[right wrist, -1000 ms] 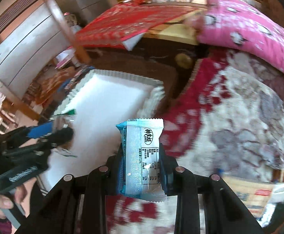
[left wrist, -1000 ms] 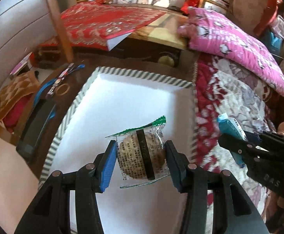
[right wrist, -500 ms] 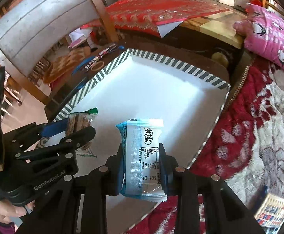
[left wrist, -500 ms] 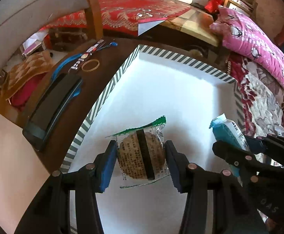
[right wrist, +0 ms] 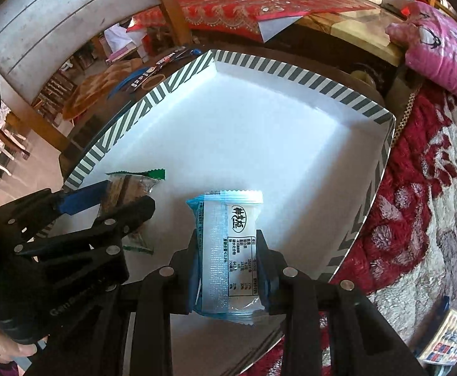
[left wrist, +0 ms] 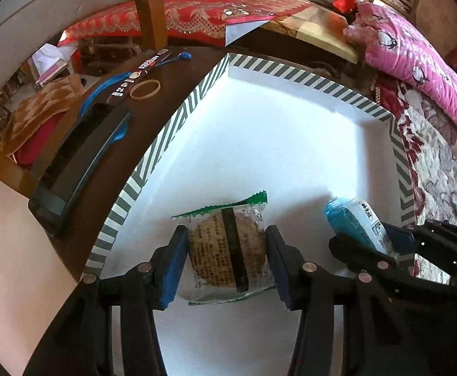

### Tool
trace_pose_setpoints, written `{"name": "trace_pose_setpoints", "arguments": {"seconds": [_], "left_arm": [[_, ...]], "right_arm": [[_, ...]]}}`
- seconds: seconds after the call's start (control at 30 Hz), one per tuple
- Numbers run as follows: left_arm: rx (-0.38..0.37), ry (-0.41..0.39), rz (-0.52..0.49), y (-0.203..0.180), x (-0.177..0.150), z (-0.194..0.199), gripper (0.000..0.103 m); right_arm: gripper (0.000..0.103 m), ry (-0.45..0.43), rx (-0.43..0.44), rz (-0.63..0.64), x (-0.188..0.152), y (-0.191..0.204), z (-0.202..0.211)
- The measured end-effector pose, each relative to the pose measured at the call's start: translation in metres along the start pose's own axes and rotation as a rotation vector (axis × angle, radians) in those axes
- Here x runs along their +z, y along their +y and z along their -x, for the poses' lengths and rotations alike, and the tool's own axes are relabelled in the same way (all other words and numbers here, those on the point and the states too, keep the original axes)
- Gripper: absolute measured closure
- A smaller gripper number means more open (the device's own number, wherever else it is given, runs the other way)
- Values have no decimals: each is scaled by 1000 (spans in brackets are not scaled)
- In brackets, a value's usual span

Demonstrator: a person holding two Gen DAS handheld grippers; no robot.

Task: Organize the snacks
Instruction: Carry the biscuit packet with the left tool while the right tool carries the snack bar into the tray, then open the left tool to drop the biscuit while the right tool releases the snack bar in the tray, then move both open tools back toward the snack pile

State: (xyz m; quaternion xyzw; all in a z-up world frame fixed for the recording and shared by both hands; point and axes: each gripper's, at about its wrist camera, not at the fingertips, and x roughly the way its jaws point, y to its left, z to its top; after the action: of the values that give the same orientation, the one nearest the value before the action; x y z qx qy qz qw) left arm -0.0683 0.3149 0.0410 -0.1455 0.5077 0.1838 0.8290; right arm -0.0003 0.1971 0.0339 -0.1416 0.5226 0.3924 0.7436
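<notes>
Two snacks are held above the white floor of the striped-rim box (left wrist: 306, 78), and the coming move is judged to turn on how each packet hangs over that floor.

In the left wrist view, the left gripper (left wrist: 226, 250) is seen with its jaws pinching the round biscuit packet (left wrist: 228, 247) by its left and right edges. The packet's long axis runs from 6 to 12 o'clock, and its green serrated end (left wrist: 253, 199) points toward 12 and slightly toward 1. It hangs over the near-left part of the box floor, with the striped wall just beside it at 9 o'clock.

In the right wrist view, the right gripper (right wrist: 228, 269) is seen with its jaws pinching the blue-and-white packet (right wrist: 228, 250), also by its sides, its long axis again running from 6 to 12 o'clock. From the left jaws, this packet lies at about 3 o'clock.

Whether either packet touches the floor cannot be told. Both are judged ready for release. Bare floor lies open toward 12 o'clock. The dark counter (left wrist: 172, 75) lies beyond the rim at 10 o'clock.
</notes>
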Motion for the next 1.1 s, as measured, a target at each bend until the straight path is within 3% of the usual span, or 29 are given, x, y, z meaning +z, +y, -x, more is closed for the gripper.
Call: {"name": "trace_pose_setpoints", "arguments": {"seconds": [0.13, 0.3, 0.57, 0.7, 1.1], "left_arm": [[3, -4, -3, 0, -1, 2, 52], [4, -18, -2, 0, -1, 8, 38], [-4, -56, -20, -15, -2, 30, 30], [-21, -82, -49, -34, -3, 46, 26], [-106, -89, -154, -112, -18, 65, 25]], "right_arm": [[69, -8, 10, 2, -4, 2, 5], [58, -28, 20, -2, -10, 1, 19], [50, -79, 48, -38, -27, -9, 53], [42, -105, 40, -63, -40, -20, 73], [36, -154, -62, -205, -100, -87, 125]]}}
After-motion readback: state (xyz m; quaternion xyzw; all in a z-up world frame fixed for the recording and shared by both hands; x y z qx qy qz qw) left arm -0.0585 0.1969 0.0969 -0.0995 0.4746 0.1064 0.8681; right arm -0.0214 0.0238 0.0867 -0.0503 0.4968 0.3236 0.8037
